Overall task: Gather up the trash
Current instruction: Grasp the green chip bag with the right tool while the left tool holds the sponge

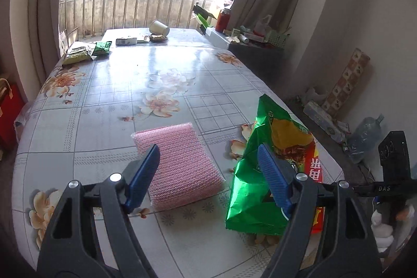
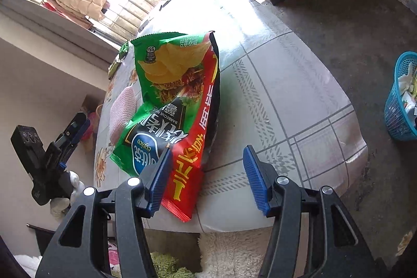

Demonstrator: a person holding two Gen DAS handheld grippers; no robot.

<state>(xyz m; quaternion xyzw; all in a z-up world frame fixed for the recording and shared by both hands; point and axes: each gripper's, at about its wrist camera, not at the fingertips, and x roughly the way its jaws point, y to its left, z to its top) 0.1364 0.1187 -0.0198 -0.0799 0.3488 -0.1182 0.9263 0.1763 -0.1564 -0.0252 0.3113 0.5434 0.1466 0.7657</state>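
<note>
L gripper (image 1: 208,171) hung spread over the floral-cloth table (image 1: 109,95), nothing between its blue pads (image 1: 142,179). Pink bubble-wrap pouch (image 1: 182,163) lay flat just beyond the pads, left of the chip bag.

Chip bag (image 2: 172,100), green/red barbecue crisps, lay crumpled at the table's near right corner, red bottom seam overhanging the edge toward the R gripper (image 2: 208,176). R gripper was spread too; left pad (image 2: 156,181) overlapped the bag's red edge in the right wrist view, contact cannot tell. Right of the bag: bare cloth, then a blue basket (image 2: 401,100) on the floor w/ scraps in it, well apart from the table; probably the bin.

Judgement: step in hand = R gripper taking the bag. To do it well: shift R so both pads straddle the overhanging seam, pinch the doubled foil, not the puffed middle, lift before swinging right. Foil is slick, may slip. L could take the pouch after.

Far end of the table: paper cup (image 1: 159,28) on its side, more wrappers (image 1: 78,54).
</note>
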